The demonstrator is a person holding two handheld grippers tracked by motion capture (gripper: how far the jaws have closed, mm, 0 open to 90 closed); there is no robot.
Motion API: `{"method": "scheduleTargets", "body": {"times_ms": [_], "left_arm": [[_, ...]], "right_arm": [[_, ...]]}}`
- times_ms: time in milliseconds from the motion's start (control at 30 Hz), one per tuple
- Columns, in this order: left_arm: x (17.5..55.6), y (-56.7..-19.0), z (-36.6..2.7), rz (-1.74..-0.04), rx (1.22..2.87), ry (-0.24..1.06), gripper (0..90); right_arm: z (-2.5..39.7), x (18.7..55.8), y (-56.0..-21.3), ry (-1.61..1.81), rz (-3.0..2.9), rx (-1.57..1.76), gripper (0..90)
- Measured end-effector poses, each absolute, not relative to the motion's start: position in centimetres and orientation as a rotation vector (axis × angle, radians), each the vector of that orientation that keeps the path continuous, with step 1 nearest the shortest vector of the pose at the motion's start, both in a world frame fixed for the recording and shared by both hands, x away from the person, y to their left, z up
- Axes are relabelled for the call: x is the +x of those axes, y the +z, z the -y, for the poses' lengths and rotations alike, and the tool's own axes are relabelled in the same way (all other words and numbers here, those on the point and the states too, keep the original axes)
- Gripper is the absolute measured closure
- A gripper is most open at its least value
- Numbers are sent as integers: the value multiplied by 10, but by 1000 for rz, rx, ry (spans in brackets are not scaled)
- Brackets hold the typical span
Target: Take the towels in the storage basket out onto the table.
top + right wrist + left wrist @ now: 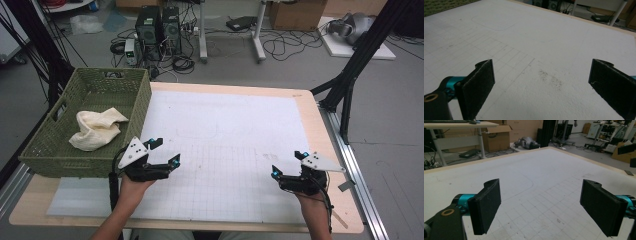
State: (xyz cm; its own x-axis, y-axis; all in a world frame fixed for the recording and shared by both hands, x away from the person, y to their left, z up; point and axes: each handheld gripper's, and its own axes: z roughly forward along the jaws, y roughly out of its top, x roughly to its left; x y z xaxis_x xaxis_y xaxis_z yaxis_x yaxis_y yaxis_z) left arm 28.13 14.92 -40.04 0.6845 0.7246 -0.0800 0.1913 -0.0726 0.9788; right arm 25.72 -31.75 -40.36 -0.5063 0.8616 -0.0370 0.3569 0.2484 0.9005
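We held the left hand-held gripper [165, 151] low over the near-left part of the desk [310, 107], its jaws spread wide and gripping nothing. In the left gripper view its two black pads [486, 207] stood far apart, with only the white gridded mat [544, 195] between them. Our right hand-held gripper [286, 163] hovered over the near-right part of the mat, equally wide open and equally empty; in the right gripper view a faint dark smudge [550, 78] on the mat lay between its jaws. The two grippers were well apart from each other, each pointing roughly toward the middle of the desk.

The cloth [96, 129], a crumpled cream-coloured piece, lay inside the green basket [135, 92] at the desk's left edge. It sat toward the near side of the basket, up and to the left of the left gripper in the high view, with the basket's near wall between them. The left gripper was just beside the basket's near right corner, not touching the cloth. The right gripper was far from it, across the whole width of the mat.

Beyond the desk, computer towers [159, 27] and cables [280, 47] lay on the floor.
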Motion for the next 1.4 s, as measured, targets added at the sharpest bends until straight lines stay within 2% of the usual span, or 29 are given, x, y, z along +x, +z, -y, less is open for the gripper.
{"method": "scheduleTargets", "body": {"times_ms": [167, 633, 1067, 1400], "left_arm": [[281, -394, -151, -757, 1619, 487, 176], [284, -368, -166, -753, 1580, 497, 176], [299, -322, -210, -774, 1554, 549, 173], [312, -315, -242, -840, 1529, 590, 171]], "right_arm": [[319, 258, -405, 1216, -1990, 1101, 58], [322, 255, -404, 1219, -1977, 1119, 58], [322, 256, -404, 1212, -1985, 1121, 58], [320, 255, -404, 1201, -1983, 1116, 58]]}}
